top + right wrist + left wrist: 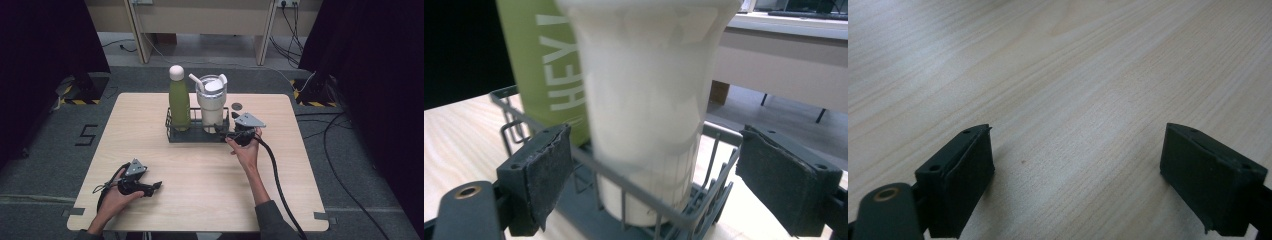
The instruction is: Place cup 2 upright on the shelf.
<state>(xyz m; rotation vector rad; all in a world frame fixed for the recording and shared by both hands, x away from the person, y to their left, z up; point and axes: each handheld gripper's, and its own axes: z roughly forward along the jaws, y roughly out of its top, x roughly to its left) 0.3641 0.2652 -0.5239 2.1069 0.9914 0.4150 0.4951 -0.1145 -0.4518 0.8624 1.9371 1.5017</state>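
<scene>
A black wire rack (196,137) stands at the back middle of the wooden table (200,175). In it stand a green bottle (179,102) with a white cap and a white tumbler (211,104) with a lid and straw. My right gripper (223,131) is at the rack's right end. In the right gripper view its jaws stand wide apart around the rack's rim (634,185) and the tumbler (644,100), pads touching nothing, with the green bottle (549,65) behind. My left gripper (156,186) rests near the front left, open over bare wood (1078,100).
A small dark round mark (237,106) lies on the table right of the tumbler. The right gripper's thick cable (280,192) trails off the front edge. Desk legs (142,35) and floor cables lie beyond the far edge.
</scene>
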